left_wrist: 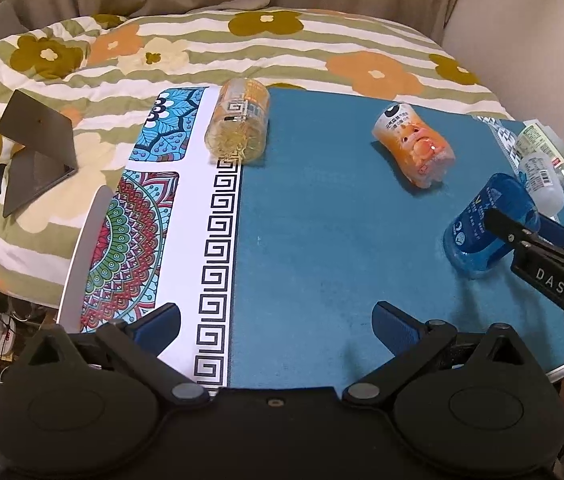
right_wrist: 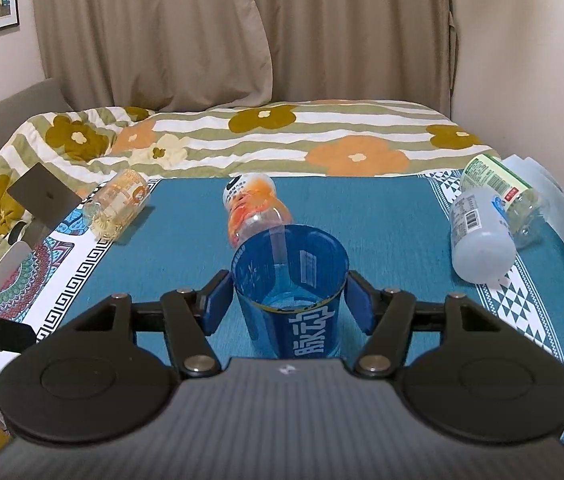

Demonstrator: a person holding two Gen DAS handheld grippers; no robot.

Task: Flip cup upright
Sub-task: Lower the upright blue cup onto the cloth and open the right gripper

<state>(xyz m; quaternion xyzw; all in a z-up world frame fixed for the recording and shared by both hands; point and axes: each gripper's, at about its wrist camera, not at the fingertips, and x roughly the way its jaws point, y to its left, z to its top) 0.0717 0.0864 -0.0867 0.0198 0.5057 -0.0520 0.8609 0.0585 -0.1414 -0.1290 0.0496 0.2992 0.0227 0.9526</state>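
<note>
Blue cup [right_wrist: 289,280] stood upright on the teal mat [right_wrist: 186,240], between the right gripper's [right_wrist: 287,300] pads.

Both blue pads [right_wrist: 214,304] sat at the cup's sides, touching or nearly so; whether they pressed it could not be told. Just beyond the cup lay an orange bottle [right_wrist: 250,208] on its side; farther left a yellow bottle [right_wrist: 118,204], and off to the right a white bottle [right_wrist: 479,236] and a green-labelled one [right_wrist: 497,184], all lying down. The left gripper [left_wrist: 276,326] hovered with jaws wide apart and nothing between them, the cup [left_wrist: 481,224] ahead to its right.
</note>
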